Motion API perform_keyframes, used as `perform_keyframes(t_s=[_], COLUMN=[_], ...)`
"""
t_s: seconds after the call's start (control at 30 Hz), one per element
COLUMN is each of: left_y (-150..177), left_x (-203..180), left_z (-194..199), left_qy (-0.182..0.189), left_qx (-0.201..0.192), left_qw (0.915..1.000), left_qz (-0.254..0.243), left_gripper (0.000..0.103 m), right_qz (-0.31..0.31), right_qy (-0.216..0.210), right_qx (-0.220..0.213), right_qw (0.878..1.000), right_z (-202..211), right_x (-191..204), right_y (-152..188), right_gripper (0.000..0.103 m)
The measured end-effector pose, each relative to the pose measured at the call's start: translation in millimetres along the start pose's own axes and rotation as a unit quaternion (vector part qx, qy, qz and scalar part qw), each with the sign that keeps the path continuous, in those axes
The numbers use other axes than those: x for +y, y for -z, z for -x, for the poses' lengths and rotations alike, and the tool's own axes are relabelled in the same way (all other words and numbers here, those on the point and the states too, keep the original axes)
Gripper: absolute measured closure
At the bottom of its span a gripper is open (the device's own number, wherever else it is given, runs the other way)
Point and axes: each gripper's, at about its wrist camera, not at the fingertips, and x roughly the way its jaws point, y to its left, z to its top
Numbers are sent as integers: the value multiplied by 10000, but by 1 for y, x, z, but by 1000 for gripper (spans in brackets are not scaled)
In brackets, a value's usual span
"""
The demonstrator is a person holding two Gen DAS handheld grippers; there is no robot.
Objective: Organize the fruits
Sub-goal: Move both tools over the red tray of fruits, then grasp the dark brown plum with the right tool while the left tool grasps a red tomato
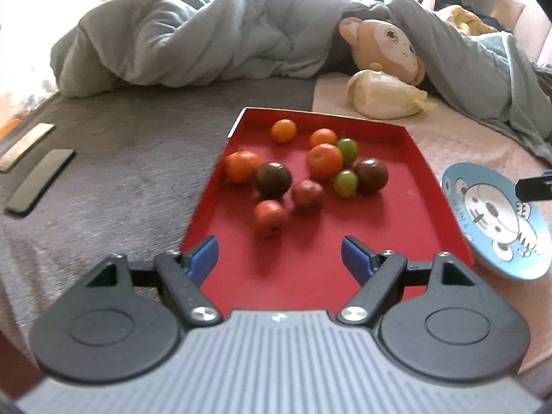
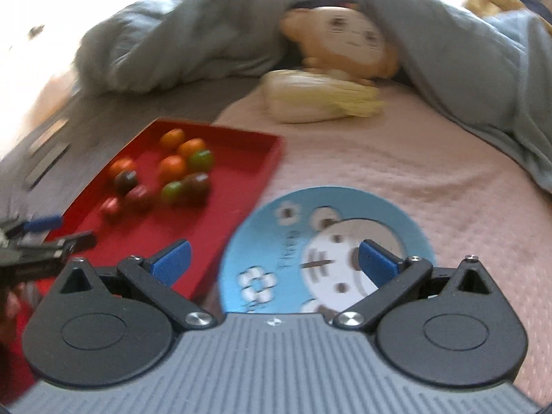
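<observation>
A red tray (image 1: pixel 396 214) lies on the bed and holds several small fruits: orange ones (image 1: pixel 324 161), dark brown ones (image 1: pixel 273 179), green ones (image 1: pixel 345 182) and reddish ones (image 1: pixel 269 218). My left gripper (image 1: pixel 279 258) hovers open over the tray's near end, nothing between its blue fingers. A blue cartoon plate (image 2: pixel 407 231) lies right of the tray (image 2: pixel 241 158) on the pink cover. My right gripper (image 2: pixel 274 258) is open above the plate's near edge, holding nothing. In the right wrist view the left gripper's tips (image 2: pixel 45 231) show at the left edge.
A rumpled grey-blue duvet (image 1: pixel 207 34) fills the back, with a plush monkey (image 1: pixel 386 48) under it and a pale cabbage (image 1: pixel 383 95) in front. Two flat dark bars (image 1: pixel 41 181) lie on the grey blanket at left.
</observation>
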Motion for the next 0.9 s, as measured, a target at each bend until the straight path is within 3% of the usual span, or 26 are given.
perform_keyframes(t_s=[0.23, 0.37, 0.6, 0.9], left_y=[1, 3, 2, -4], left_x=[8, 2, 5, 7], left_z=[-8, -11, -13, -24], left_qy=[-32, -114, 22, 26], left_qx=[143, 103, 83, 55], left_qw=[9995, 9998, 9998, 9999], left_qz=[295, 112, 163, 146], left_gripper=[23, 23, 23, 24], right_qz=[479, 735, 1177, 1705], right_qy=[-621, -867, -1051, -1020], right_qx=[205, 217, 359, 524], right_qw=[9967, 9933, 9868, 9787], right_z=[-22, -27, -44, -74], right_x=[21, 34, 56, 86], right_y=[4, 1, 0, -10], right_gripper=[0, 0, 1, 16])
